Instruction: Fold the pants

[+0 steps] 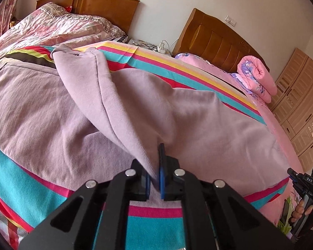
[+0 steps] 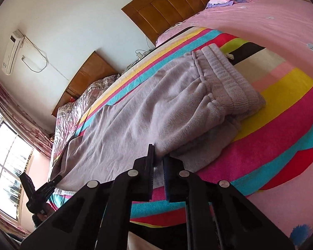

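Observation:
Lilac pants (image 1: 198, 116) lie spread over a striped blanket (image 1: 20, 179) on the bed. My left gripper (image 1: 156, 166) is shut on a fold of one leg, which rises from the jaws as a raised ridge. In the right wrist view the ribbed waistband (image 2: 229, 79) lies folded at the upper right. My right gripper (image 2: 158, 160) is shut on the near edge of the pants (image 2: 135, 114), with lilac cloth showing between its fingers. Each gripper also shows in the other's view: the right gripper (image 1: 291, 171) at the far right, held by a hand, and the left gripper (image 2: 57, 178) at the lower left.
Pink sheet (image 2: 260, 14) covers the bed beyond the blanket, with a rolled pink quilt (image 1: 258, 77) near the wooden headboard (image 1: 215, 41). A second bed with a floral cover (image 1: 52, 27) stands at the left. A wardrobe (image 1: 302, 104) is at the right and a window (image 2: 6, 156) at the left.

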Tool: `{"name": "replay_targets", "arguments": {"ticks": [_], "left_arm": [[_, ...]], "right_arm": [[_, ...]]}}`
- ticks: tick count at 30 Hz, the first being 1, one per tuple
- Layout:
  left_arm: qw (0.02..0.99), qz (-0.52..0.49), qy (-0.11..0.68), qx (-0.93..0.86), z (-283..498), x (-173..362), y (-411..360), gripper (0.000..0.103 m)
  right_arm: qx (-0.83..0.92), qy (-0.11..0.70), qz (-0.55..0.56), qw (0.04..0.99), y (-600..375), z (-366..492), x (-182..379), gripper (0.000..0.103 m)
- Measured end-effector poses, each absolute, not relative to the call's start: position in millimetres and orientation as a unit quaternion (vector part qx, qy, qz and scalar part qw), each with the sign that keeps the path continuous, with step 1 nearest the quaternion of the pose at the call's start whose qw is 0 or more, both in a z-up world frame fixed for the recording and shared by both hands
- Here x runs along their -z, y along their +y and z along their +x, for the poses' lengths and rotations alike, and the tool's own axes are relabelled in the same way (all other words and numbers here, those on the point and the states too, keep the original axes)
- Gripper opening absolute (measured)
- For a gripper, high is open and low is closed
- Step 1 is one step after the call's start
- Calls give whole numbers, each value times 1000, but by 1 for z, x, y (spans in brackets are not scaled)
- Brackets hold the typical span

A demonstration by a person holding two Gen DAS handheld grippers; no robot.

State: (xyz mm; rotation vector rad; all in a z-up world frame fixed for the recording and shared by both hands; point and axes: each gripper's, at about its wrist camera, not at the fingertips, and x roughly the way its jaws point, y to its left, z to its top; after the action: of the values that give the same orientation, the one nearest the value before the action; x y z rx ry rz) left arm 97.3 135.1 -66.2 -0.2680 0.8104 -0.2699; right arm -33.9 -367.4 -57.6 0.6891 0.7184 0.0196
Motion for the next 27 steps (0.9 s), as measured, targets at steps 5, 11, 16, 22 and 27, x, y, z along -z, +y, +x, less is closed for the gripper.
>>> {"name": "replay_targets", "arguments": {"ticks": [5, 11, 16, 22, 27], "left_arm": [[889, -128, 423, 116, 102, 96, 132, 6], [892, -127, 415, 127, 105, 98, 134, 12], [893, -141, 405, 138, 103, 91, 139, 61], [898, -190, 374, 132, 112, 70, 169, 72], [887, -200, 401, 111, 139, 79, 172, 73]], "right_arm": [[13, 386, 327, 862, -369, -27, 84, 9], [11, 383, 313, 869, -366, -26, 80, 12], [4, 403, 292, 867, -360, -31, 77, 27], [78, 355, 246, 899, -382, -54, 27, 29], [6, 363, 167, 917, -336, -3, 18, 63]]}}
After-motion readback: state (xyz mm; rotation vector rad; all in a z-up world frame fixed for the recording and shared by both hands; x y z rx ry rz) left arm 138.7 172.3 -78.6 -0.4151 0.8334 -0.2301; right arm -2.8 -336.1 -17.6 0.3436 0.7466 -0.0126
